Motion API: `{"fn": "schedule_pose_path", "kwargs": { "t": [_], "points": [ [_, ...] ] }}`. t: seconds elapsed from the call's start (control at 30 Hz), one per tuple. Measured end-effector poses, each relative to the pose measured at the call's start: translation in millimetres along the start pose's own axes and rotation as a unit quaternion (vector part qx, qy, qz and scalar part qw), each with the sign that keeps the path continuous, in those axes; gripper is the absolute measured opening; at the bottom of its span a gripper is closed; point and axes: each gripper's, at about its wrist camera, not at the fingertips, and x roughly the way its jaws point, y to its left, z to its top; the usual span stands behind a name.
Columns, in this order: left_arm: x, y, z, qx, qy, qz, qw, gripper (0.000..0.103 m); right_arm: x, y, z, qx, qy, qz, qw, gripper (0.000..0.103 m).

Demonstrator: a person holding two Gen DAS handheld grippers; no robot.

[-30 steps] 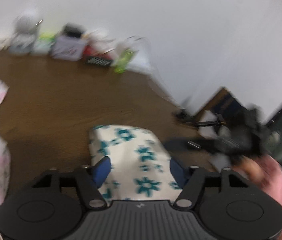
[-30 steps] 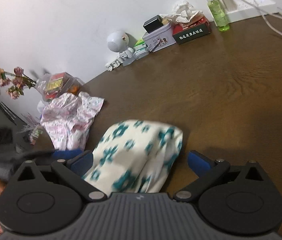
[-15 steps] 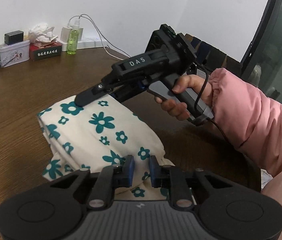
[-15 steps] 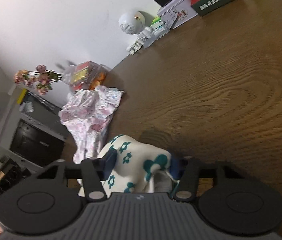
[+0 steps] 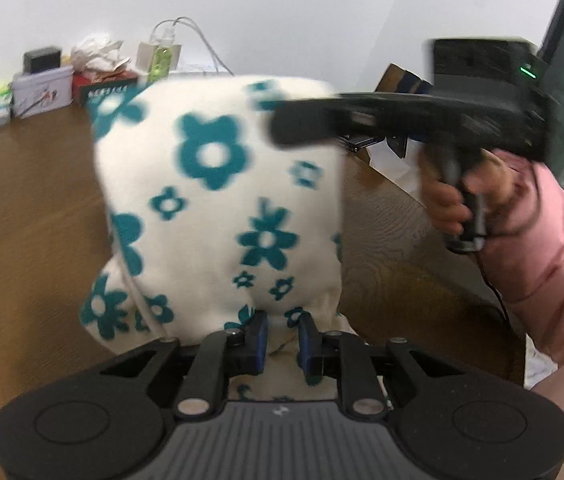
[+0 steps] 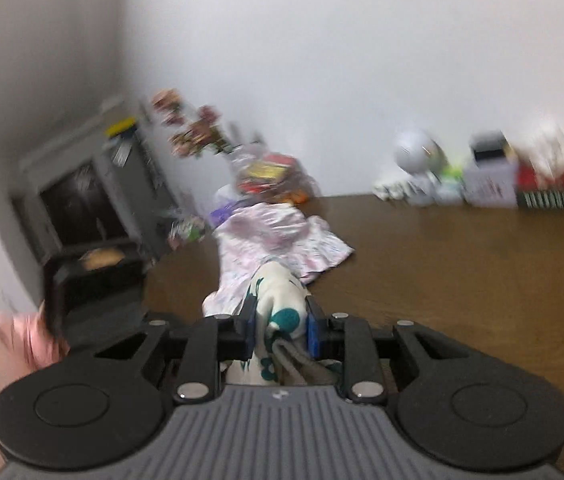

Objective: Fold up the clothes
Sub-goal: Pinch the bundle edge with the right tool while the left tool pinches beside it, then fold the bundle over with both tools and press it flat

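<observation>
Gripping a bunched lower edge of the cream garment with teal flowers [image 5: 218, 208], the left gripper [image 5: 282, 340] is clenching its blue-padded fingers [image 5: 260, 340] on the cloth, and the fabric is standing up in front of the lens, raised off the brown wooden table [image 5: 22, 208]. Beside it, the right gripper [image 5: 302, 128] is reaching in from the right at the garment's upper corner, carried by a hand [image 5: 458, 196] in a pink sleeve; motion blur is smearing its tip there. From the right wrist camera, that right gripper [image 6: 280, 330] is pinching a fold of the same flowered cloth [image 6: 282, 300] between both fingers, jaws drawn in tight on it. Just past the fold, a pink-patterned garment [image 6: 274, 236] is lying crumpled on the tabletop [image 6: 462, 280]. Farther back, a bag of snacks [image 6: 270, 178] and dried flowers [image 6: 194, 132] are sitting near the table's left end, while boxes and tins [image 6: 494, 184] are lining the white wall [image 6: 322, 60].
</observation>
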Motion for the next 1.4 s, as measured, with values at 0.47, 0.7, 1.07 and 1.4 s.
{"fn": "schedule_pose_path", "kwargs": {
  "t": [0.47,0.7,1.07,1.4],
  "points": [
    [-84.9,-20.3,-79.3,-0.08,-0.061,-0.038,0.9942,0.059,-20.6,160.6,-53.2,-0.328,0.072,-0.039,0.941,0.022],
    [-148.1,-26.0,-93.9,-0.103,-0.167,0.024,0.9803,0.061,-12.0,190.0,-94.1,-0.355,0.108,-0.039,0.928,0.023],
    [-68.9,-50.3,-83.6,-0.054,-0.128,0.071,0.9877,0.01,-4.3,207.0,-132.3,-0.356,0.125,-0.083,0.922,0.024],
    [-69.2,-49.7,-98.0,-0.072,-0.12,0.075,0.9874,0.016,-52.5,159.1,-86.8,-0.095,0.007,-0.106,0.99,0.049]
  ]
}}
